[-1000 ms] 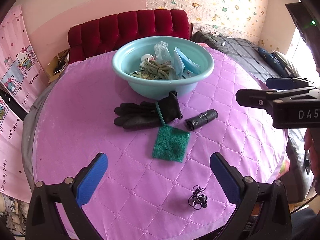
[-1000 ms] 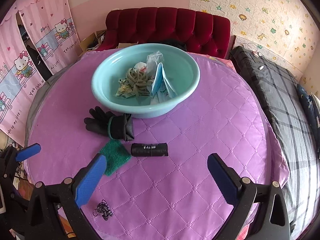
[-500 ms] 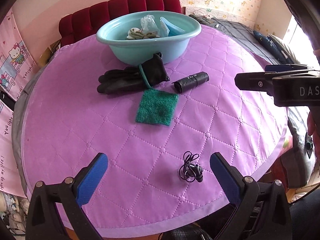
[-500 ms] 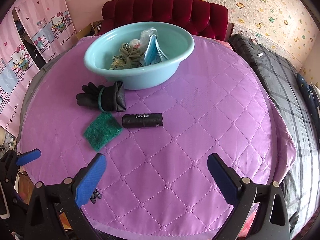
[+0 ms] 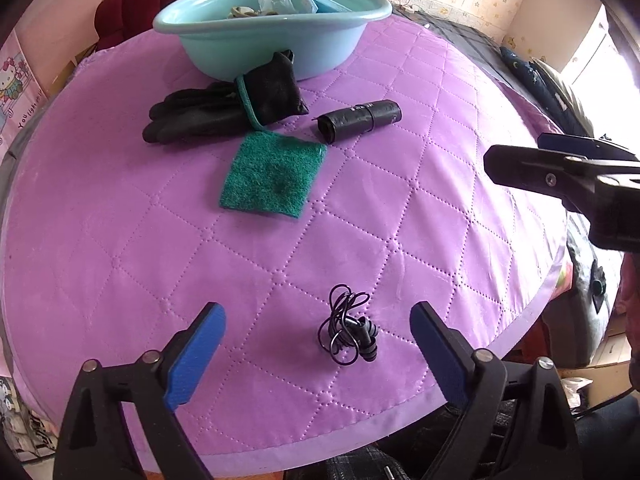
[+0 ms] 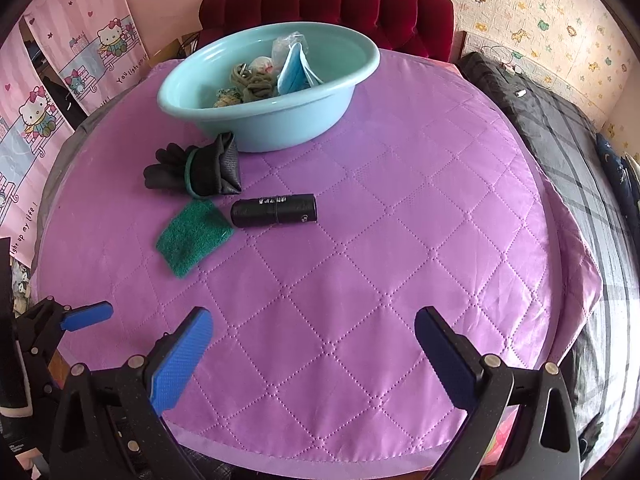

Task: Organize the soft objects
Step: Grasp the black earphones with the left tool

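Note:
A tangle of black earphones [image 5: 348, 332] lies on the purple quilted cloth near the table's front edge. My left gripper [image 5: 316, 344] hangs just over it, jaws closing, with the earphones between the blue pads [image 5: 196, 354] but untouched. Farther back lie a green scouring pad [image 5: 272, 176], a pair of black gloves [image 5: 224, 104] and a black roll of bags [image 5: 360, 120]. The teal basin [image 5: 260, 52] behind them holds cord, a face mask and plastic. My right gripper [image 6: 312, 360] is open above bare cloth, with nothing between its fingers.
The round table's cloth [image 6: 400, 220] ends just below both grippers. A red tufted sofa [image 6: 328, 4] stands behind the basin, a bed with a grey checked cover [image 6: 580, 152] to the right, pink curtains [image 6: 60, 80] to the left.
Both grippers have come down closer to the table. The left one now has the earphones between its fingers, and those fingers stand narrower than before.

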The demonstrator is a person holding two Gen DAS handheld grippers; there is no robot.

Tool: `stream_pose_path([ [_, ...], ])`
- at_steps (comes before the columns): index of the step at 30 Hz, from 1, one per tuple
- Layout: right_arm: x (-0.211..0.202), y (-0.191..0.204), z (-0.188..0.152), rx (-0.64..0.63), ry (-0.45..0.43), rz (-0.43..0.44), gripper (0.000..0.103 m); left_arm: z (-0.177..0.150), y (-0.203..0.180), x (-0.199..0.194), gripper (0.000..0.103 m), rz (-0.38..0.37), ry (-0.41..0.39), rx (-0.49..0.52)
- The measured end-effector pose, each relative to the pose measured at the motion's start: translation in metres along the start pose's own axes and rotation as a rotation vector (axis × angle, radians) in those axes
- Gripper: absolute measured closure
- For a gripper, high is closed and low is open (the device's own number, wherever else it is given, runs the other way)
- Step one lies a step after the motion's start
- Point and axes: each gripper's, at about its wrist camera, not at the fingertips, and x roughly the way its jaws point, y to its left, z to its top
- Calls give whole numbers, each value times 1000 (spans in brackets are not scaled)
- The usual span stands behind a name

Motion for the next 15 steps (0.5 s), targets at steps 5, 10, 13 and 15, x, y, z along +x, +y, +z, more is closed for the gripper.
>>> stream_pose_path([
  [5, 6, -7, -4, 14, 19, 22, 0, 3, -5, 13, 75, -28, 44, -8],
  [10, 12, -13, -3, 25, 32, 33, 0, 6, -8, 18, 96, -86, 50, -18],
  [13, 15, -14, 1, 22, 35, 40, 0, 10, -6, 10, 96, -90, 23, -28],
  [15, 18, -13, 4, 16, 34, 45, 0, 14, -3, 7, 96, -85, 21, -37],
])
